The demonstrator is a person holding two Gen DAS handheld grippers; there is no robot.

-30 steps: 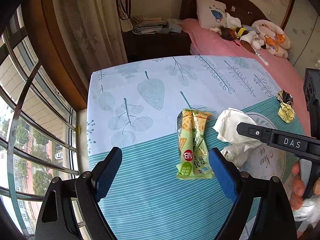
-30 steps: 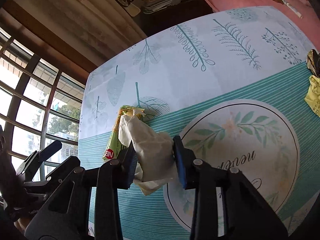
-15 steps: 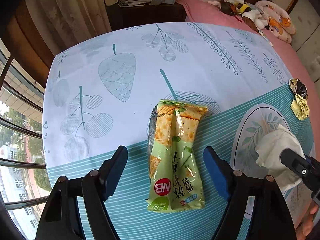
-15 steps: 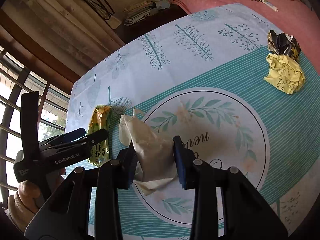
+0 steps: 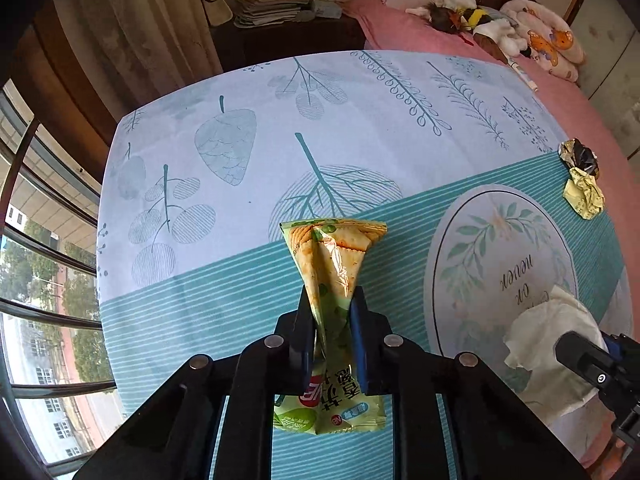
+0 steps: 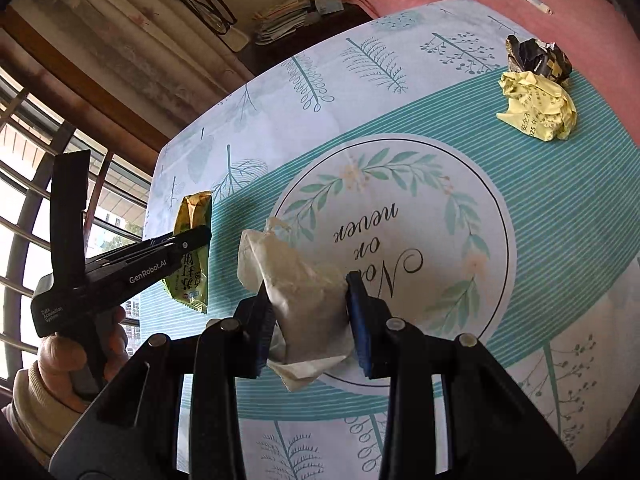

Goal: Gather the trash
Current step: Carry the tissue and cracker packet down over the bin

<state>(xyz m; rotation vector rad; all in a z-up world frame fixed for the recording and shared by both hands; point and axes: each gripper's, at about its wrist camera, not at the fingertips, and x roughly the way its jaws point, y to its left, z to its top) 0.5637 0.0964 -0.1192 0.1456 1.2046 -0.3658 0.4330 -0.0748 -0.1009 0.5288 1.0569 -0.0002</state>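
Note:
A green cracker wrapper (image 5: 334, 264) is pinched at its middle by my left gripper (image 5: 331, 334), which is shut on it; the same wrapper (image 6: 192, 248) shows in the right wrist view, held above the cloth. My right gripper (image 6: 310, 308) is shut on a crumpled white tissue (image 6: 298, 276), and that tissue (image 5: 548, 344) appears at the lower right of the left wrist view. A crumpled yellow paper (image 6: 538, 106) and a dark foil wrapper (image 6: 536, 56) lie together on the tablecloth at the far right, away from both grippers.
The table carries a teal and white leaf-print cloth (image 5: 360, 128). A barred window (image 5: 36, 280) runs along the left. Behind the table stand a dark nightstand with stacked papers (image 5: 272, 8) and a pink bed with soft toys (image 5: 500, 28). A hand (image 6: 72, 356) holds the left gripper.
My left gripper went from open around the green wrapper to shut on it and has lifted it. The right gripper kept hold of the tissue and shifted right over the round print.

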